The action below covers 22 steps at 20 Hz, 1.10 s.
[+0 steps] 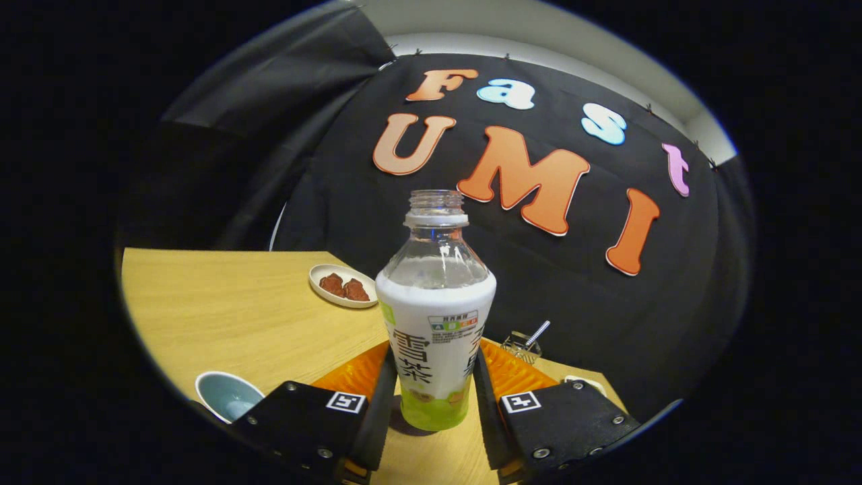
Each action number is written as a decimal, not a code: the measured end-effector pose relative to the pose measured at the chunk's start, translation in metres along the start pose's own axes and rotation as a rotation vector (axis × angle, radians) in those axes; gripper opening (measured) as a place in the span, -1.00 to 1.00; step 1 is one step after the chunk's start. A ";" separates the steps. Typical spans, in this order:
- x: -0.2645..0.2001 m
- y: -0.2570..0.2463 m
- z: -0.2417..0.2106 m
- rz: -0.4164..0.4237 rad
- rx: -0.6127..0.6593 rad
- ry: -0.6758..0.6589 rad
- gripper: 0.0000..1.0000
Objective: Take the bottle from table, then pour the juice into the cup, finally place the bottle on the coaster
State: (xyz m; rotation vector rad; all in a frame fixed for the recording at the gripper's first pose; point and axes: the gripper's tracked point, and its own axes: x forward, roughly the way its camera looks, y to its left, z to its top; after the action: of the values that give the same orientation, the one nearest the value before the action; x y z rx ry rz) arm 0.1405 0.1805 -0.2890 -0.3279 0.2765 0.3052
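Observation:
A capless plastic bottle (435,323) stands upright between my fingers, with a clear neck, a white label and a green base. My gripper (434,394) is shut on its lower half, both fingers pressing on the label's sides. The bottle's base is at the wooden table (236,316), casting a small shadow; I cannot tell whether it rests on the wood or hangs just above. A pale blue cup (227,397), mouth up, sits on the table just left of the left finger.
A small white plate (342,286) with two red-brown pieces lies beyond the bottle to the left. A small glass object with a metal stick (525,343) stands beyond the right finger. A white item (584,382) peeks out by that finger.

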 end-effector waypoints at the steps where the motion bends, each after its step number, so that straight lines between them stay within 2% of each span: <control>1: 0.007 -0.004 -0.001 -0.012 0.036 -0.003 0.18; 4: 0.027 -0.010 -0.010 -0.029 0.114 0.010 0.18; 11: 0.058 -0.005 -0.049 0.008 0.331 0.108 0.18; 17: 0.065 -0.011 -0.087 -0.010 0.338 0.165 0.18; 22: 0.063 -0.011 -0.096 -0.016 0.325 0.176 0.19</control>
State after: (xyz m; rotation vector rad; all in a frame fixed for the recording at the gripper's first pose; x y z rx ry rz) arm 0.1810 0.1524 -0.3927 -0.0353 0.4900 0.2113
